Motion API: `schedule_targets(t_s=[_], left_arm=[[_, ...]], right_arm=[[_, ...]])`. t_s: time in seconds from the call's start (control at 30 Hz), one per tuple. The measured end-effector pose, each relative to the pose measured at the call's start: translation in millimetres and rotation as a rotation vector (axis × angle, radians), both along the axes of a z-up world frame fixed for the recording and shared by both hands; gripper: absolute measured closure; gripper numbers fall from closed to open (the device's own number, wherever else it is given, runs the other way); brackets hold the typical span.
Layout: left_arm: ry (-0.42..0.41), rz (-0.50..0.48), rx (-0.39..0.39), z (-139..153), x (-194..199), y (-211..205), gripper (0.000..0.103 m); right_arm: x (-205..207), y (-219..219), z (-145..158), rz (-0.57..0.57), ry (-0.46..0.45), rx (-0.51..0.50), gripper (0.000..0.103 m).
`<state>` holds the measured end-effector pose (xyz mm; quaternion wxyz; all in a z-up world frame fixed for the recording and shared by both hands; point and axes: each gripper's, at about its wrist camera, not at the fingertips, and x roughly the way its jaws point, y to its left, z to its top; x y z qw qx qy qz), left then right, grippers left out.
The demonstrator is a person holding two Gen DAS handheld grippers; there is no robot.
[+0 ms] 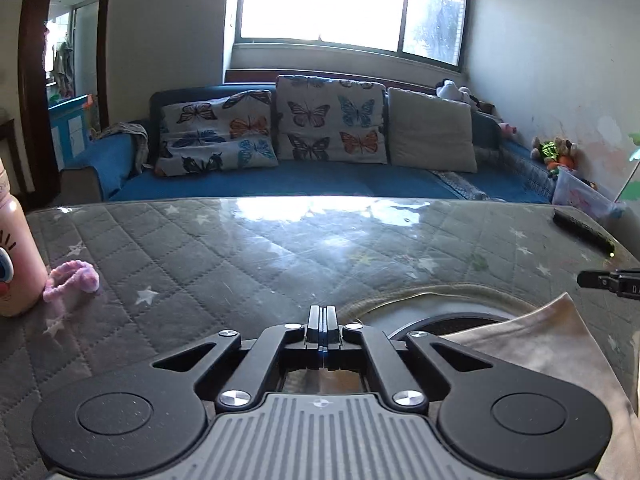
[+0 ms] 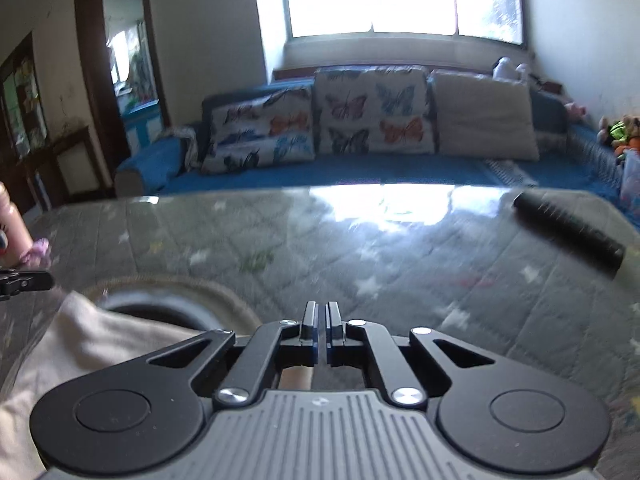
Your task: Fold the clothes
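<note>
My left gripper [image 1: 321,312] has its jaws pressed together with no visible gap, nothing seen between the tips; whether cloth is caught beneath them I cannot tell. My right gripper [image 2: 321,308] likewise has its jaws nearly touching, a thin slit between the blue pads, nothing visibly held. The pale beige garment with a ribbed round collar [image 1: 540,340] lies on the bench just right of the left jaws and left of the right jaws, its neck opening facing away from me. The bench is a grey quilted star-print cover under a glossy clear sheet [image 1: 280,248]. Far left: a pink printed bottle [image 1: 16,256] with a pink fuzzy loop [image 1: 76,274] beside it. Far right: a black remote control [image 1: 582,230]. Beyond the bench, a blue sofa [image 1: 280,180] with butterfly-print cushions [image 1: 330,120].
</note>
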<state>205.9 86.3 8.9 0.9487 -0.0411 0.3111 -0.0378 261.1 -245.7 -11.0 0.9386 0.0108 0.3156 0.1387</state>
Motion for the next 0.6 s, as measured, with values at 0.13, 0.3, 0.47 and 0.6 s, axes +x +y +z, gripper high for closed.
schedule_targets(t_s=[0.13, 0.3, 0.47, 0.6], left_arm=[[0.062, -0.023, -0.051, -6.6, 5.1, 5.5, 0.101], [0.096, -0.035, -0.048, -14.9, 9.2, 0.2, 0.079], [0.109, -0.04, -0.067, -21.5, 12.6, -2.4, 0.094], [0.046, -0.032, -0.039, -13.6, 3.7, -2.8, 0.103]], right_arm=[[6.1, -0.6, -7.3, 0.015, 0.05, 0.015, 0.094], [5.6, 1.8, -15.3, 0.028, 0.082, 0.014, 0.072], [9.0, 4.9, -22.7, 0.048, 0.116, 0.023, 0.085], [4.3, 8.5, -19.7, 0.055, 0.088, 0.009, 0.097]])
